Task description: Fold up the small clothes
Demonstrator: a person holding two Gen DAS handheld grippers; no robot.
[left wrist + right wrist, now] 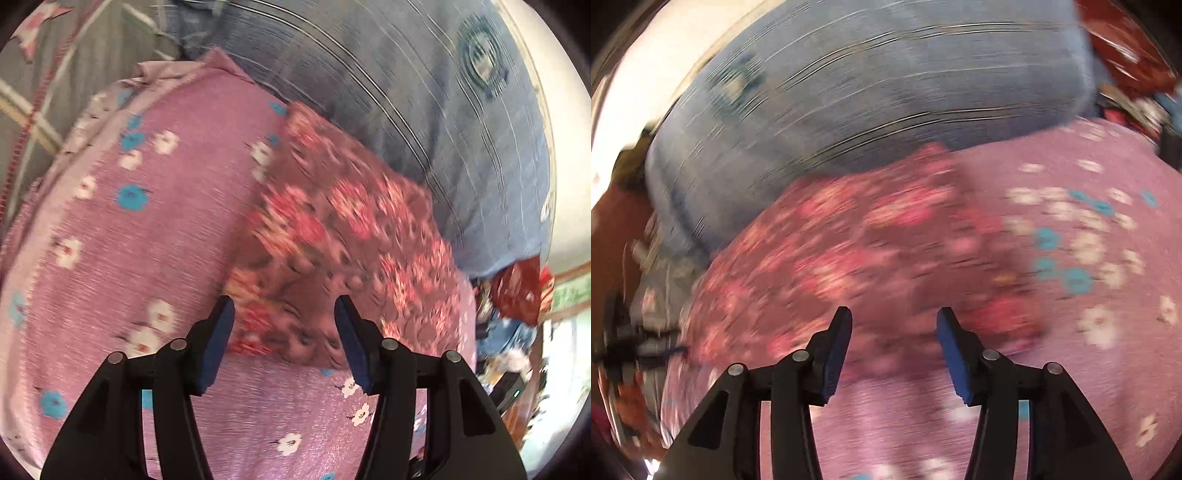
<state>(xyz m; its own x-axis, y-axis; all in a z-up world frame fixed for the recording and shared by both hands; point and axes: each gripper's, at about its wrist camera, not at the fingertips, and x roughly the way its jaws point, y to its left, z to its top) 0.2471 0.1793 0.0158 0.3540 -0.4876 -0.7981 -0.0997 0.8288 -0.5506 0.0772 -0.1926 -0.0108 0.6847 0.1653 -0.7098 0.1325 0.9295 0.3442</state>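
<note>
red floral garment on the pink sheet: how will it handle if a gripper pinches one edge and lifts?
Probably floppy: the red floral garment lies in soft creases on the pink sheet, so it should drape. Likely light, thin cloth. Pushing may bunch it rather than slide it. The left gripper stands open.

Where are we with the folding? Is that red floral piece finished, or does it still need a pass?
The red floral garment lies as a compact, roughly rectangular shape on the pink flowered sheet, so it looks folded, though blur hides the edges. Nothing is in hand: left gripper and right gripper are both open over it. Further unfolded pieces aren't clearly visible.
</note>
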